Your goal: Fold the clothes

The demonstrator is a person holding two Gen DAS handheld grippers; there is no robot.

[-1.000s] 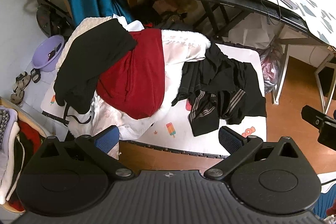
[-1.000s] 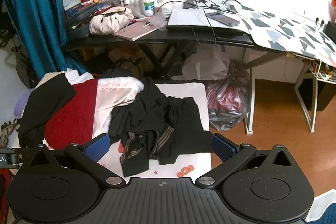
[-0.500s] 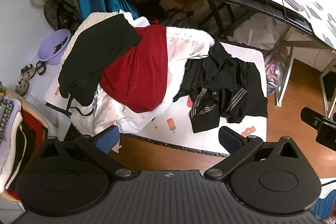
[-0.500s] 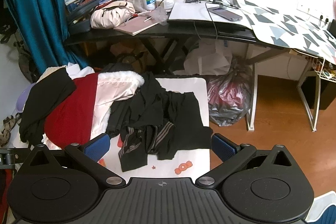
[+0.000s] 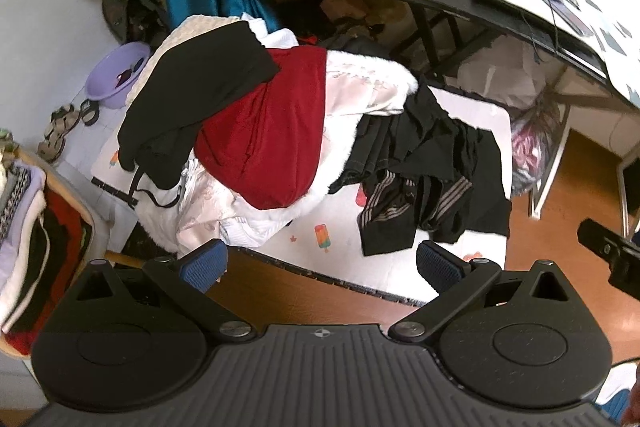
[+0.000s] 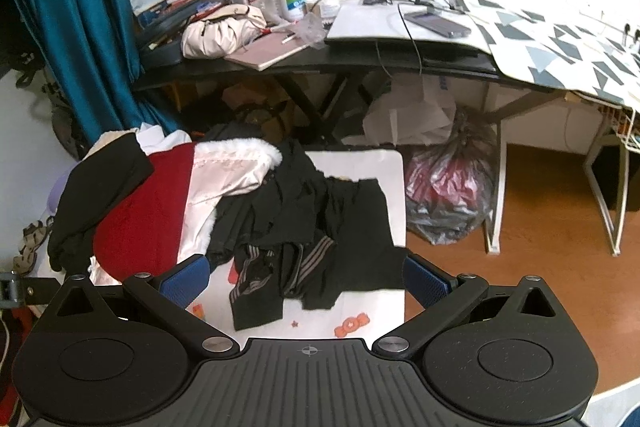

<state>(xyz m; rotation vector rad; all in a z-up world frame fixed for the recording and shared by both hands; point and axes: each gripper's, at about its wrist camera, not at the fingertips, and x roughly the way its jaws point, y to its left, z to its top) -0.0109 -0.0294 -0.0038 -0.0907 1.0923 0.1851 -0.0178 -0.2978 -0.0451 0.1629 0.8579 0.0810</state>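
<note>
A: Item one, left gripper (image 5: 320,263)?
B: Blue pads (image 5: 202,263) spread wide, holding nothing, touching nothing; it hangs above the near edge of the white table (image 5: 344,243).

A: Item two, right gripper (image 6: 306,277)?
B: Fingers (image 6: 426,281) likewise wide apart, empty, hanging over the table's near right part.

A: Clothes?
B: Black garment (image 6: 316,227) with striped trim, crumpled on the table's right half. Left of it, a heap: red cloth (image 5: 272,135), pink fur-trimmed piece (image 5: 360,87), black top (image 5: 192,99) uppermost.

A: Surroundings?
B: Cluttered black desk (image 6: 320,63) behind; teal curtain (image 6: 68,11); bag (image 6: 448,195) on the floor.
</note>
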